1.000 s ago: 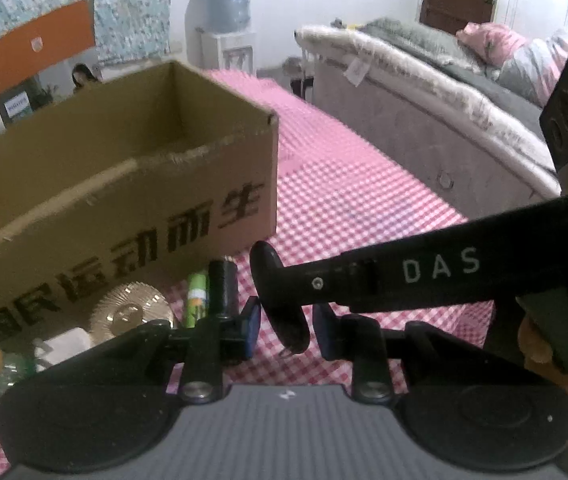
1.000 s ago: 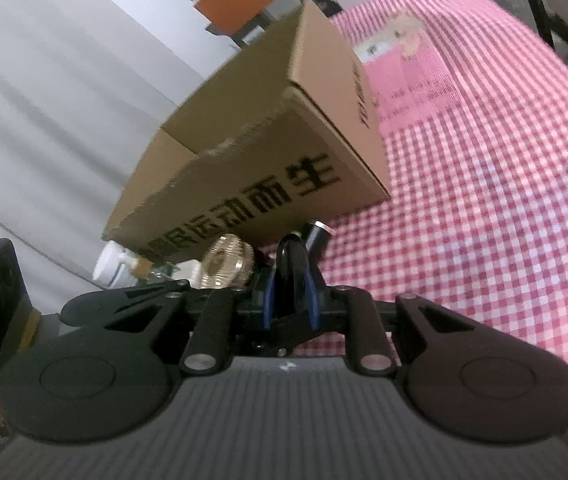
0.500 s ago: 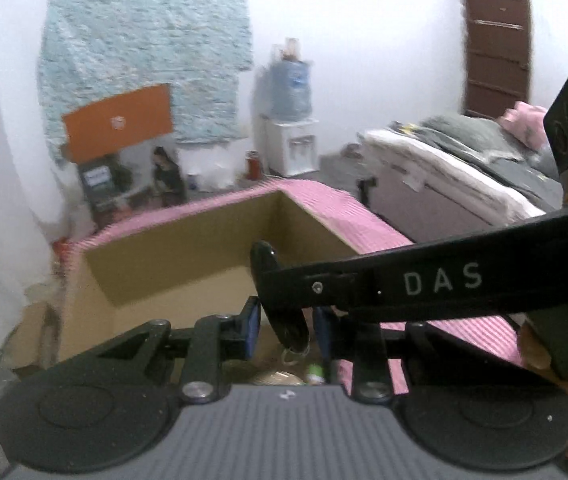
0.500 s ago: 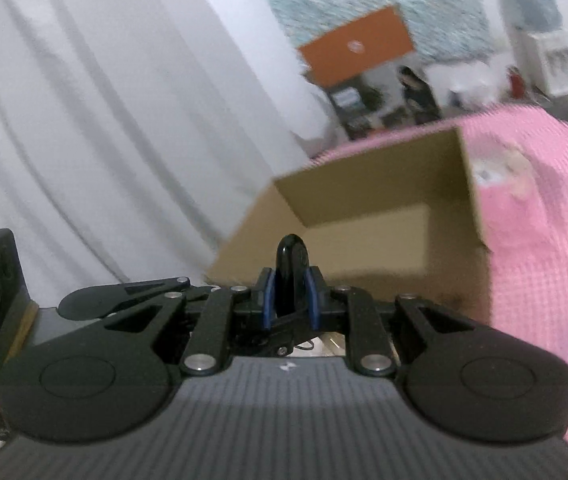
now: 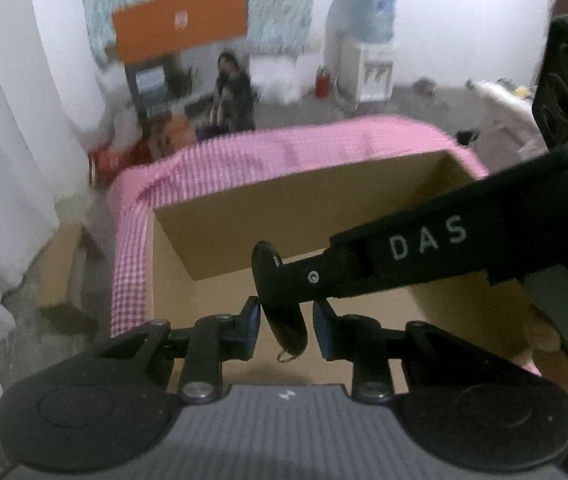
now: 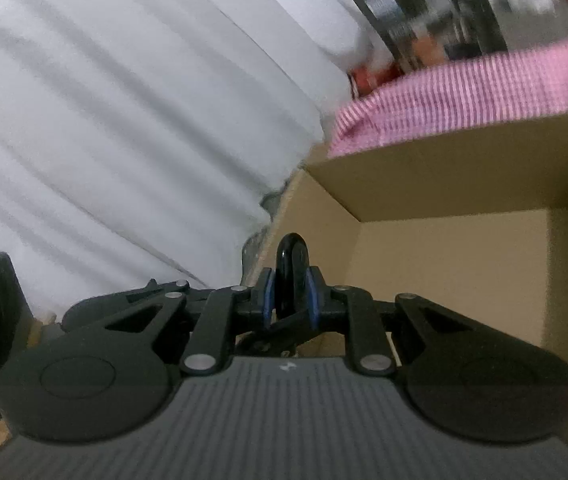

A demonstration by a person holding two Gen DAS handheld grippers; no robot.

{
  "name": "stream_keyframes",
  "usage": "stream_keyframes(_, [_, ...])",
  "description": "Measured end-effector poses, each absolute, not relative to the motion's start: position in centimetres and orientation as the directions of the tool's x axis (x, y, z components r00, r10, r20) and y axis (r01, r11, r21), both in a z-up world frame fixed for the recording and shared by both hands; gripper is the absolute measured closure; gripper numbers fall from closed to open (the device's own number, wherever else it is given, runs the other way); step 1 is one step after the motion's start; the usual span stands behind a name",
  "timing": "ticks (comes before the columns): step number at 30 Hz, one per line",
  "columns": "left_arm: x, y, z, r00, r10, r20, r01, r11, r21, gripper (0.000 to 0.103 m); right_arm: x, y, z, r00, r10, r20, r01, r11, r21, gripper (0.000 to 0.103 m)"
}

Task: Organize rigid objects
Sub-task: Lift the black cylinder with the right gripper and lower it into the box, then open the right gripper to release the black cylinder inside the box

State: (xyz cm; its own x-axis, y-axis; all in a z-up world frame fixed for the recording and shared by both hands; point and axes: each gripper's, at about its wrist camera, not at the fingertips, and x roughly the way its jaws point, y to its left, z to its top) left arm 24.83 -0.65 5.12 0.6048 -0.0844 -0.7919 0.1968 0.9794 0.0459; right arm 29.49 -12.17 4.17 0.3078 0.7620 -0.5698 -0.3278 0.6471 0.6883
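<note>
A flat black oval object (image 5: 280, 304) with a small metal ring at its lower end hangs over the open cardboard box (image 5: 363, 208). My right gripper (image 6: 291, 292) is shut on the oval object (image 6: 292, 256), blue pads pressing both faces. In the left wrist view the right gripper (image 5: 284, 280) reaches in from the right, a hand (image 5: 555, 344) behind it. My left gripper (image 5: 286, 326) is almost fully closed. The object's lower end sits in the narrow gap, with thin slits showing on both sides. Only bare cardboard shows inside the box (image 6: 443, 184).
The box stands on a table under a pink checked cloth (image 5: 132, 240), whose edge drops to grey floor (image 5: 44, 280) on the left. White curtains (image 6: 124, 120) hang left. Behind are a seated person (image 5: 232, 92), an orange board (image 5: 180, 20) and a water dispenser (image 5: 367, 40).
Both grippers rose and moved forward together with the black object, from in front of the box's printed side to above its open top. The small items by the box left view.
</note>
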Motion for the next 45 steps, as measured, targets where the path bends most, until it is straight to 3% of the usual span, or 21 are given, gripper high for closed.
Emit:
stream_keyframes(7, [29.2,1.1,1.9,0.527,-0.027,-0.85,0.156,0.986,0.065,0.073,35.4,-9.6,0.1,0.223,0.748,-0.625,-0.198,0.663,0.722,0.087])
stream_keyframes(12, [30.1,1.1,1.5,0.535,-0.009,-0.845,0.143,0.987,0.08,0.057,36.3,-9.1,-2.4,0.203,0.738,-0.644,-0.134,0.672,0.728,0.087])
stream_keyframes(24, [27.8,1.5,3.9,0.589,-0.059,-0.806,0.148,0.988,0.036,0.046,35.9,-11.6,-1.4,0.263,0.73,-0.631,-0.127,0.674,0.727,0.084])
stream_keyframes(36, [17.5,0.9,10.2,0.718,-0.16,-0.677,0.23,0.973,0.014,0.029,22.9,-21.0,7.8,0.438,0.743,-0.506,-0.323,0.655,0.683,0.078])
stream_keyframes(41, [12.6,-1.0,10.4,0.722,-0.248,-0.646,0.319,0.948,-0.008,0.024,16.0,-25.7,8.4,0.502,0.731,-0.462,-0.34,0.658,0.672,0.078])
stream_keyframes(45, [9.8,-3.8,8.3,0.687,-0.315,-0.655,0.396,0.918,-0.027,0.024,11.4,-28.7,6.2,0.558,0.667,-0.494,-0.301,0.717,0.629,0.078])
